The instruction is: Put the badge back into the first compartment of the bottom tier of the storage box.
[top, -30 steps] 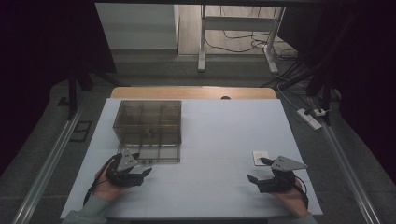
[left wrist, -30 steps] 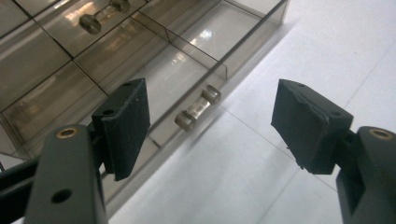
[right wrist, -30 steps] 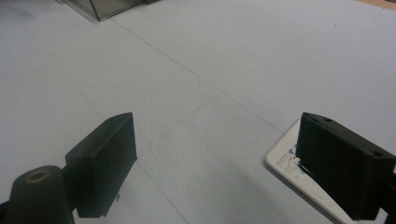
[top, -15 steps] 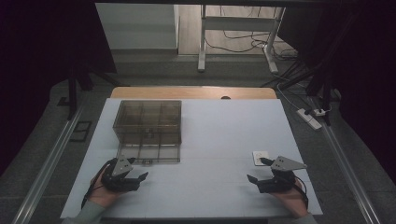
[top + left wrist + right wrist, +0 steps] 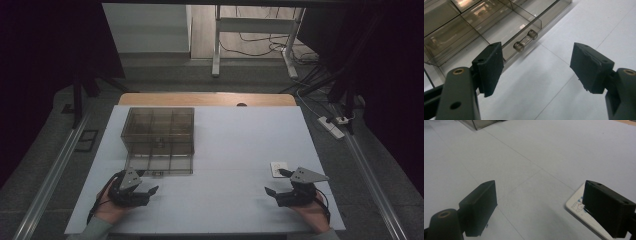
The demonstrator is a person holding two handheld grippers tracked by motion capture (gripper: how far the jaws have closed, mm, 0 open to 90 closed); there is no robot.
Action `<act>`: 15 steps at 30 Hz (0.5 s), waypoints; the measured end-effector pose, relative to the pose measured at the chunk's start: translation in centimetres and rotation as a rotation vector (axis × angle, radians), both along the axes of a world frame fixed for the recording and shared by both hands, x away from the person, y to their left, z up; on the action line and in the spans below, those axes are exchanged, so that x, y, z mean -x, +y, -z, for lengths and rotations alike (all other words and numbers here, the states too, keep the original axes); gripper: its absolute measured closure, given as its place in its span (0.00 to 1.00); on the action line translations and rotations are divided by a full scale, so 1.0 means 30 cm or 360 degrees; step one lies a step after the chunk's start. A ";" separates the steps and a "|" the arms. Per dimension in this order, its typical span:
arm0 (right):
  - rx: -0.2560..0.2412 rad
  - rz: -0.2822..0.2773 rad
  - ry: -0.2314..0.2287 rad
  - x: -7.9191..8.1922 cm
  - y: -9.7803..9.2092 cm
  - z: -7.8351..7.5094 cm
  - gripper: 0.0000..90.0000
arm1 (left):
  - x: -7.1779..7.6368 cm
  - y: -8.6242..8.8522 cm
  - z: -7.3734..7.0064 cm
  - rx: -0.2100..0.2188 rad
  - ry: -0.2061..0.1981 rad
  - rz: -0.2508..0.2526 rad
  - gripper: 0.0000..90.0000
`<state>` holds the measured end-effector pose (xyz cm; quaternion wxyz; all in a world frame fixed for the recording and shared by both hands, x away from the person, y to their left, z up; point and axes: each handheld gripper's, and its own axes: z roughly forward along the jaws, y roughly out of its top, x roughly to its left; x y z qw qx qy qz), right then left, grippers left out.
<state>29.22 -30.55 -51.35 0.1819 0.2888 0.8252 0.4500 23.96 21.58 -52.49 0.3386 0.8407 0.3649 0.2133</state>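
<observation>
The left gripper point(image 5: 150, 191) is sitting spread at the lower left, near the box point(image 5: 159, 131) at centre left. The right gripper point(image 5: 271, 192) is gaping beside a card point(image 5: 278, 168), lower right.

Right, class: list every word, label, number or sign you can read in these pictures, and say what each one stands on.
No text can be read.
White card beside the right gripper: small blue and black marks, too blurred to read.
Clear compartment box: no label shows.

A lab — white table point(image 5: 225, 150), dark curtains point(image 5: 45, 50), floor cables point(image 5: 260, 47).
</observation>
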 end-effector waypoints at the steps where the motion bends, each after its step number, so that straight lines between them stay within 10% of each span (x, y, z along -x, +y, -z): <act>1: -0.0004 -0.0008 0.0005 -0.001 -0.001 -0.002 0.14 | -0.001 -0.001 0.002 0.0000 0.0004 -0.0002 0.30; 15: 0.0064 -0.0038 0.0051 -0.039 0.023 -0.107 0.16 | 0.000 -0.003 -0.002 0.0008 -0.0012 0.0002 0.29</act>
